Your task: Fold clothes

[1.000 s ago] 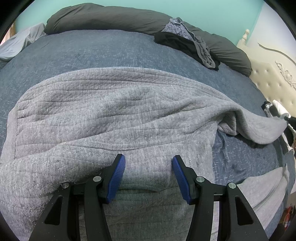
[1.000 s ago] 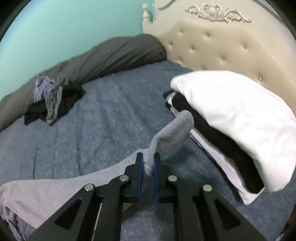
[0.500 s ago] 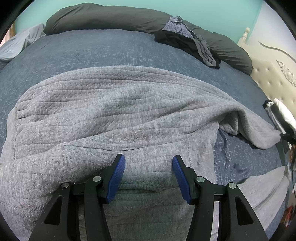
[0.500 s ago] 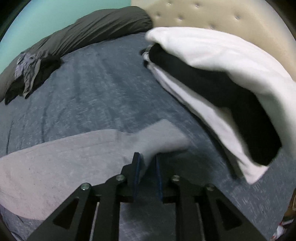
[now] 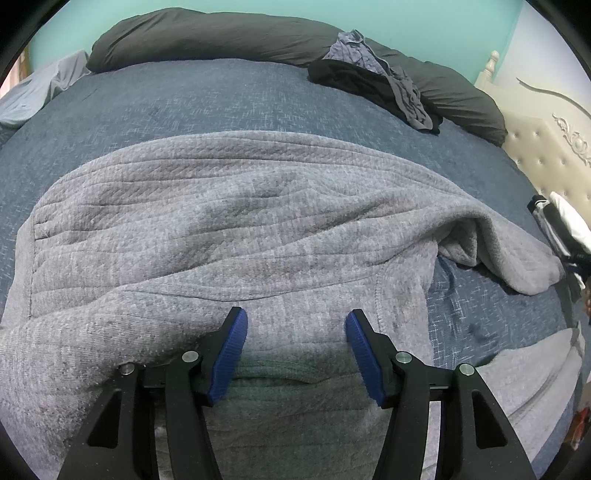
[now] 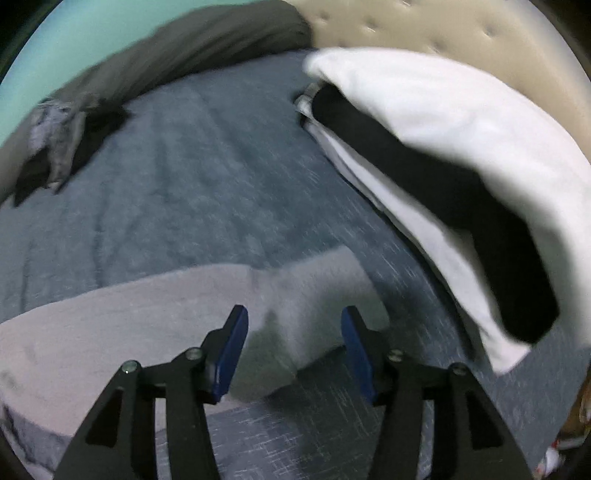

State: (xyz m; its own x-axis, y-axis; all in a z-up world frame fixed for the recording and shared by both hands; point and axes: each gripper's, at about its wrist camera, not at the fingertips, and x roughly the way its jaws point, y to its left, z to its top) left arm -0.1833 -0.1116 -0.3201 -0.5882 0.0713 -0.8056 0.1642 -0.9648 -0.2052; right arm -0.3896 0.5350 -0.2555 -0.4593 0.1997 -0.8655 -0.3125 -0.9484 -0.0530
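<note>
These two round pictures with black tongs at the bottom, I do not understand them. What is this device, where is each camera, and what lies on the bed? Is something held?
There is no robot here. A person holds a two-finger gripper in each hand, and a fisheye camera on each gripper looks forward along its fingers, so the pictures look round and bent.

One picture comes from the left gripper. It hangs over a grey sweatshirt spread on the blue bedspread. Its jaws are open and hold nothing.

The other picture comes from the right gripper. It is blurred. Between its open jaws lies the sweatshirt's sleeve, flat on the bed, not pinched.

Also on the bed: a pile of dark clothes, a long dark grey pillow, and a white and black folded stack beside the cream headboard.
</note>
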